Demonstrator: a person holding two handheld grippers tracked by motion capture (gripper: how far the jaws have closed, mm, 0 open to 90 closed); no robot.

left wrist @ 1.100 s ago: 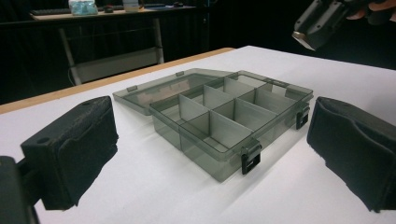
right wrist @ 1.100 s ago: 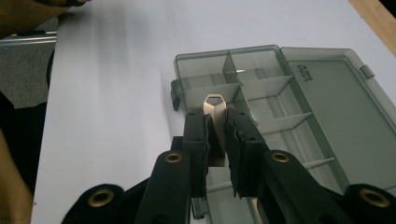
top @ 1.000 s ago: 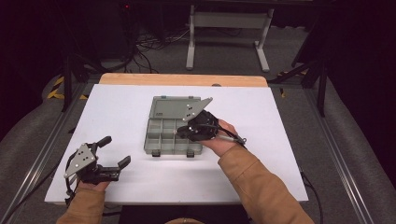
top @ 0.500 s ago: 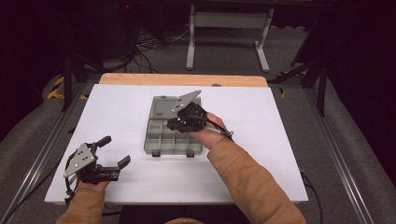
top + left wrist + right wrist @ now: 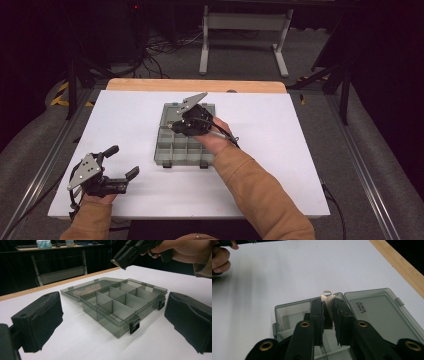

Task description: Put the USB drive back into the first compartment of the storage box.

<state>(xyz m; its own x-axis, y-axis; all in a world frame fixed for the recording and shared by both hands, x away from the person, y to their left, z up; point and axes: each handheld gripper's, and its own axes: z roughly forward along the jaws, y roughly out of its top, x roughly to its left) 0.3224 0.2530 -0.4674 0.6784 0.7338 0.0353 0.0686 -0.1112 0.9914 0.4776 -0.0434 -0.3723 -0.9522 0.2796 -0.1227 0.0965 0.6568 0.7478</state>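
At the near left corner of the white surface [image 5: 130, 120], the left gripper [image 5: 121, 162] is resting low in the person's left hand [image 5: 97, 199], lying roughly level and pointing across toward the box, its jaws standing wide with nothing between them. In the left gripper view its two black pads [image 5: 40, 320] are framing the grey compartment box [image 5: 125, 307] from the side, well apart from it.

Farther in, the right forearm in a tan sleeve [image 5: 260, 195] is reaching diagonally from the bottom edge up to the middle of the surface, and the right hand [image 5: 212, 135] is holding the right gripper [image 5: 175, 125] above the box [image 5: 185, 145], tilted down toward its far compartments. Its jaws are standing narrow, pinched on a small thin metal piece [image 5: 327, 298] with a loop at its tip.

The high view is showing the box near the middle of the surface, with the gripper's body hiding what the jaws are carrying. The right gripper view is looking straight down the jaws: the metal piece is sticking out beyond the pads over the hinge line, between a compartment and the open lid [image 5: 382, 312] lying flat beside it. The left gripper view is showing the dividers and the two front latches [image 5: 134, 325], and the right gripper hovering above the back of the box, clear of its walls.
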